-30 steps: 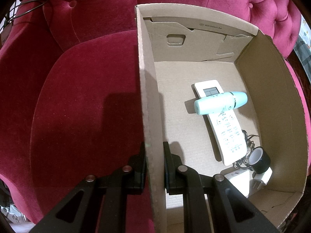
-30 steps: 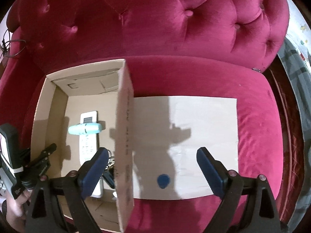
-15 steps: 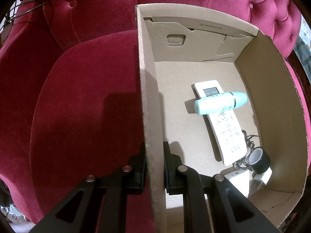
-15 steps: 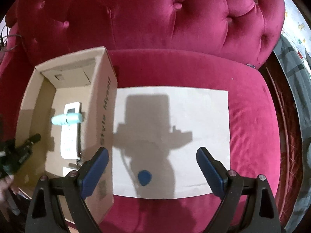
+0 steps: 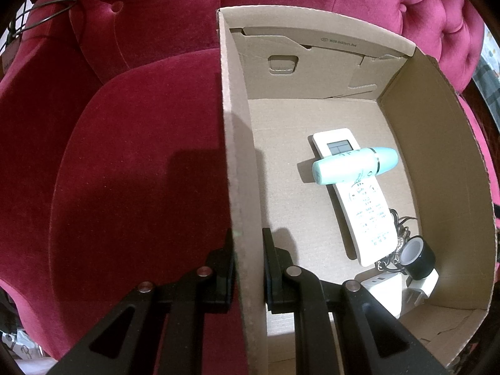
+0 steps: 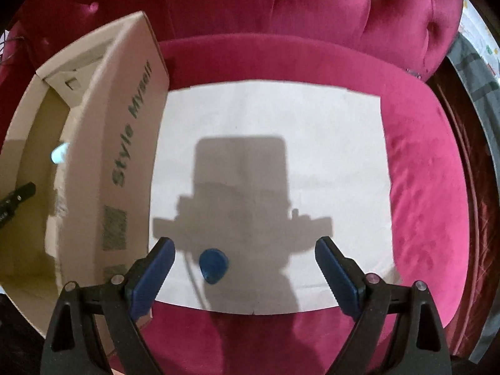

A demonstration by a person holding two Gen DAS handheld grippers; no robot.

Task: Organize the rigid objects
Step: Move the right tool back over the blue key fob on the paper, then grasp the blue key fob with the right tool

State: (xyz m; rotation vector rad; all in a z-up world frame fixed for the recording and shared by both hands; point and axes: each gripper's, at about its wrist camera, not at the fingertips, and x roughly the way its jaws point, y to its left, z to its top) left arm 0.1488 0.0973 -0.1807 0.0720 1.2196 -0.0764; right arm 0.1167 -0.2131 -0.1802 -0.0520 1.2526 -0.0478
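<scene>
The left hand-held gripper (image 5: 248, 262) is clenched on the left wall of the box (image 5: 232, 143), one finger outside and one inside. The box sits on a red velvet sofa (image 5: 134, 156). Inside it, a white remote (image 5: 365, 206) lies lengthwise on the floor, with a mint bottle (image 5: 353, 165) lying across its far end, just below the screen. At the near right corner, a black tape roll (image 5: 418, 254) rests against a white charger (image 5: 387, 284), with a tangle of chain or cord (image 5: 397, 240) beside the remote's near end. In the right wrist view, the right hand-held gripper (image 6: 245, 264) is released, its blue-padded jaws wide apart over a white sheet (image 6: 275, 118) spread on the seat to the right of the box. A small blue pick (image 6: 213, 264) lies on the sheet's near part, between the jaws and closer to the left one, untouched by either.
</scene>
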